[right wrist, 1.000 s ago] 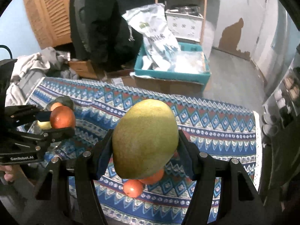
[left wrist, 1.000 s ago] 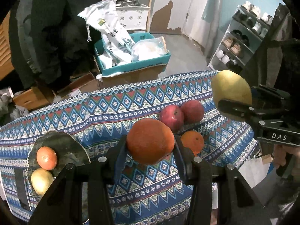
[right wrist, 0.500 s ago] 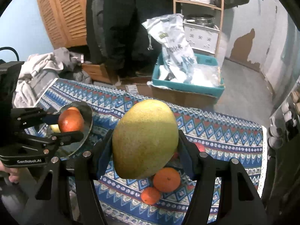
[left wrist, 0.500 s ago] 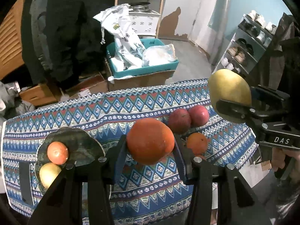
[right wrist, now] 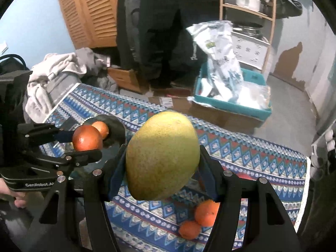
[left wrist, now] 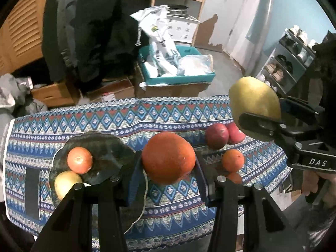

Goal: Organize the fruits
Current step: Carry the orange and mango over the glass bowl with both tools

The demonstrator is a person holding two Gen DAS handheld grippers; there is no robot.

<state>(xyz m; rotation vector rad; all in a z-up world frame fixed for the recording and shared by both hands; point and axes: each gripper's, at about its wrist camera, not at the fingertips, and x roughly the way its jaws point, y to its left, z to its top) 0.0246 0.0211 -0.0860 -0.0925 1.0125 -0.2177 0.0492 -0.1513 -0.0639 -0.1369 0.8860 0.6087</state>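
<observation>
While both claws are loaded up, the risk is pretty obvious: two round fruits each held by just two pads. The left claw point(left wrist: 168, 163) is pinching a big orange point(left wrist: 168, 157), the right claw point(right wrist: 162, 168) is clamped on a yellow-green mango point(right wrist: 162, 155), both hanging above the patterned table point(left wrist: 147, 117). The mango bulges way past its pads, so a quick tilt could let it slide out and roll off the edge.

The dark plate point(left wrist: 105, 147) sits at about 9 o'clock from the orange in the left view, and it already holds a small orange point(left wrist: 79, 160) and a yellowish fruit point(left wrist: 66, 181). Dropping two more in could knock those out, or the claws could bump each other since they're close.

Hard to see: the plate's near edge is behind the left claw's frame, and one fruit under the loose orange point(left wrist: 233, 160) near the two red apples point(left wrist: 217, 135) is mostly hidden.
</observation>
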